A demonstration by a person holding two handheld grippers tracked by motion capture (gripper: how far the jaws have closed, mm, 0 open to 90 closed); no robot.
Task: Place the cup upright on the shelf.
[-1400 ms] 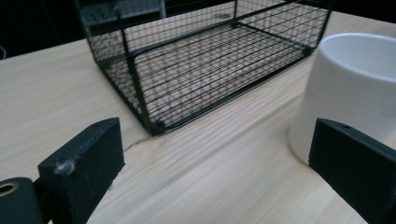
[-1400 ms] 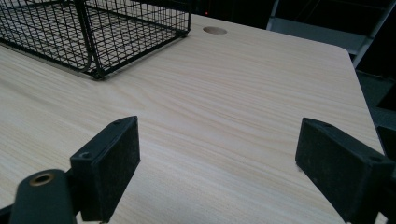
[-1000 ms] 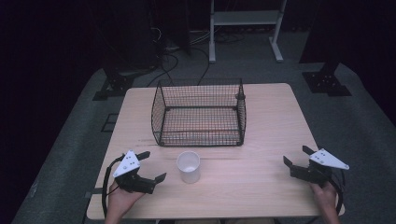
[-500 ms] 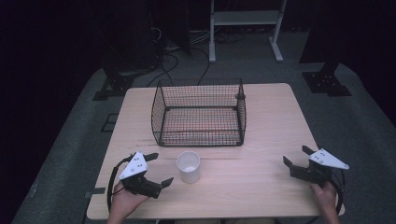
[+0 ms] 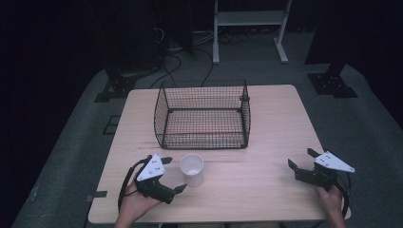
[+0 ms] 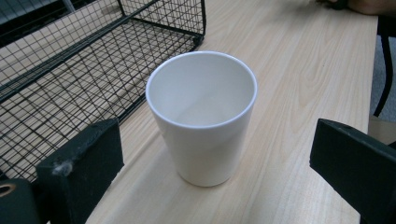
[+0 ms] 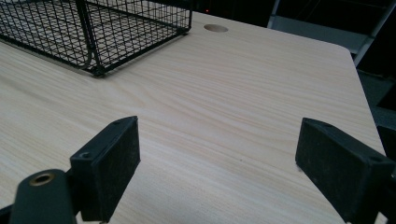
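Left gripper [image 5: 169, 175] fingers spread wide, flanking white cup [image 6: 201, 116] untouched near table's [image 5: 266, 190] front edge; right gripper [image 5: 299, 160] fingers wide, empty.

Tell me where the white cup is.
In the high view the white cup stands upright on the table, just in front of the wire basket, beside the open left gripper.

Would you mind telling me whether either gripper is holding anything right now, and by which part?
Nothing is held. The left gripper has open jaws either side of the white cup without touching it; the right gripper is open over bare table.
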